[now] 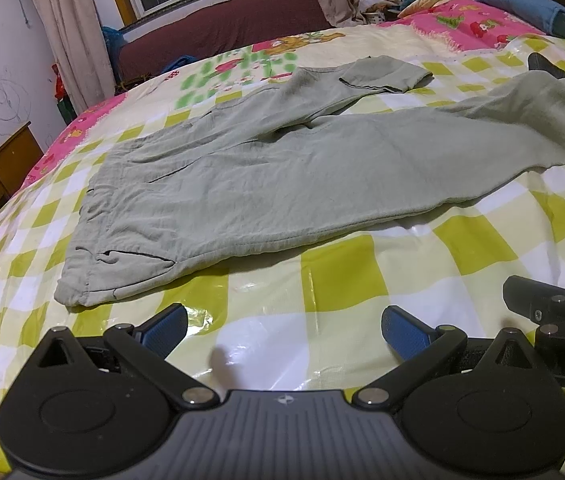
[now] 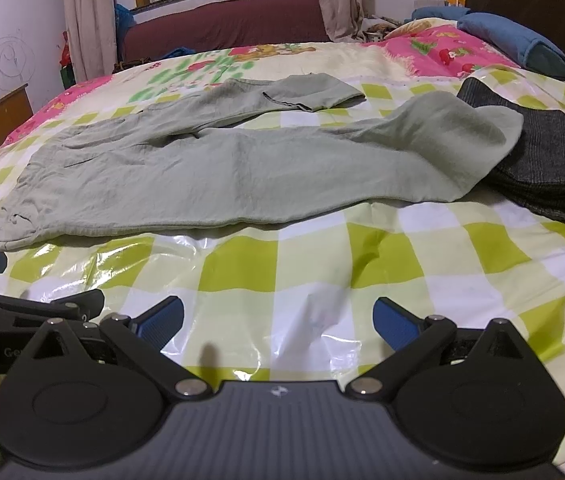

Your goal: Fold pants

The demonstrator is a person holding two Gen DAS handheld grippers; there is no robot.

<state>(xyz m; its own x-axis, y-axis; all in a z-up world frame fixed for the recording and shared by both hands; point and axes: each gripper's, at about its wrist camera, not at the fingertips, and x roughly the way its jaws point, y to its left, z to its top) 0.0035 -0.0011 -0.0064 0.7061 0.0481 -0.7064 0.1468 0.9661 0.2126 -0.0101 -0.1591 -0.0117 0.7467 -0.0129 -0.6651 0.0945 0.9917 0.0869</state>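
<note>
Nearest us: left claw (image 1: 282,326) and right claw (image 2: 278,320), both spread wide, holding nothing, hovering side by side over the near edge of the bed (image 2: 282,264). Blue pads (image 1: 164,330) are clear of any fabric.

Left to right on the bed:
- Pants (image 1: 242,184), pale green, lie spread flat across the middle of the bed, on the glossy green-and-white check cover. Waistband (image 1: 78,264) sits toward the left edge, near side.
- Far leg (image 1: 322,84) runs toward the far edge, its cuff end turned back on itself.
- Near leg (image 2: 362,160) runs toward the right edge; its cuff (image 2: 482,136) rests on top of a folded dark grey garment (image 2: 554,168).
- Blue pillow (image 2: 514,48) at the far right corner, well apart from the pants.

Progress, our read: no real fold made yet. Legs are still splayed in a V, not stacked. Left to do: bring one leg over the other, then fold lengthwise toward the waistband.

In the way: the grey garment under the near cuff. We judge a pull on that leg could drag it or bunch the cuff. The slick plastic cover may let the pants slide during a pinch. The turned-back far cuff likely needs flattening first.
</note>
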